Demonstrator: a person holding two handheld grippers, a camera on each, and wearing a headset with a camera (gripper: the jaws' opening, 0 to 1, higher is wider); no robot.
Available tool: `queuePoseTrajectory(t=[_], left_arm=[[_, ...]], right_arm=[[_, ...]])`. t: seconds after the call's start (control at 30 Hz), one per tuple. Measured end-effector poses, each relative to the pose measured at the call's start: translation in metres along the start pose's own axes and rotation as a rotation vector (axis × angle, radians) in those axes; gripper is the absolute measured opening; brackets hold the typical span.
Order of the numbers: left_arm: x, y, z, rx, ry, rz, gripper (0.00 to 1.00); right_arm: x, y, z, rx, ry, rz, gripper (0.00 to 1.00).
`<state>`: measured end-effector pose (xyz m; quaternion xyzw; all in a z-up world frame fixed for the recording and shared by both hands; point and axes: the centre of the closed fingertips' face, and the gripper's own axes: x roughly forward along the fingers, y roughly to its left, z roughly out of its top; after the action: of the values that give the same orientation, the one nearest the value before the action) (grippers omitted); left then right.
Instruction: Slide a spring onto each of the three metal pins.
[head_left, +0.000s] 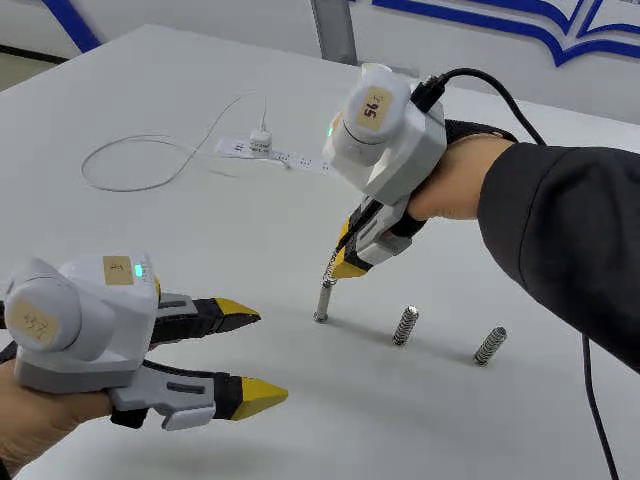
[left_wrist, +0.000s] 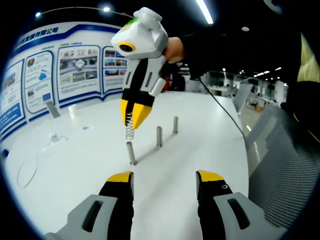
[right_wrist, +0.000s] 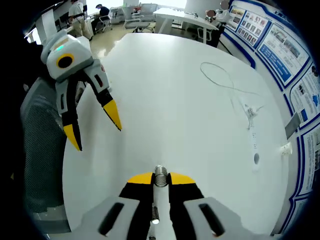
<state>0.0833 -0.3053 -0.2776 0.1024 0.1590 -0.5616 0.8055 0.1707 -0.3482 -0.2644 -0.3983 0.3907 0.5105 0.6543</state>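
Observation:
Three metal pins stand in a row on the white table. The left pin is bare. A spring sits around the middle pin and another around the right pin. My right gripper is shut on a spring, which hangs upright just above the bare pin's top. My left gripper is open and holds nothing, low on the table to the left of the pins.
A white power strip with a plugged charger lies at the back of the table, its thin white cable looping to the left. Display boards line the far wall.

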Motion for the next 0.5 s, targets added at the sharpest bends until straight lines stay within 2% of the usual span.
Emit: queuePoseTrajectory(t=[0.5], left_arm=[[-0.001, 0.002, -0.005, -0.015, 0.006, 0.001, 0.5]], right_arm=[[0.012, 0.0, -0.005, 0.021, 0.024, 0.025, 0.12]])
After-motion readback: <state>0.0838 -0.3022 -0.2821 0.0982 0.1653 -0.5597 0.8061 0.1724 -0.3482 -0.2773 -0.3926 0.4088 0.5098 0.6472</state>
